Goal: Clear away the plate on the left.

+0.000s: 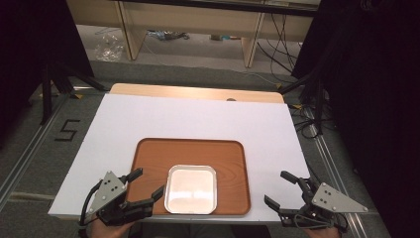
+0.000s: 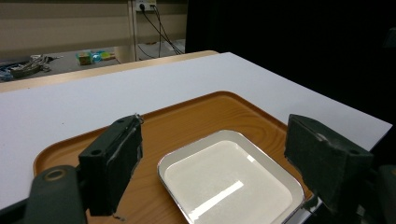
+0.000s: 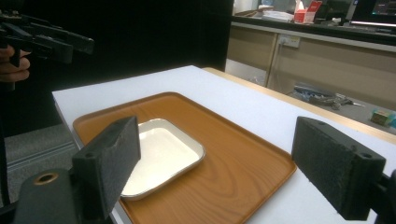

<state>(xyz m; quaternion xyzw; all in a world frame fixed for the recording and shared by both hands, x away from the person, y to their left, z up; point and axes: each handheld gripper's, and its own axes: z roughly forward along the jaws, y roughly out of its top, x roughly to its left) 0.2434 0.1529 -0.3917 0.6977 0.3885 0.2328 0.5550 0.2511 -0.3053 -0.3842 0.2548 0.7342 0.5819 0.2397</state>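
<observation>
The left gripper is held at the near left corner of the table, jaws spread wide — nothing between them and nothing touched. In the left gripper view the two black pads frame a gap through which a square white dish is seen; the pads sit apart from its rim. A grey three-cornered plate tops the gripper body, and a cable trails from its rear.

Just beyond and to the right of the left gripper lies a brown wooden tray. The square white dish rests inside it, against the tray's near edge, closer to the left gripper than to the right one. The dish is empty.

The right gripper is held at the near right corner, well apart from the tray's right rim, jaws likewise fully spread and holding nothing. In the right gripper view the tray and dish lie ahead and leftward of its jaws, and the left gripper appears farther off, at upper left, with a hand on it.

Tray and both grippers are over a white sheet covering the table.
</observation>
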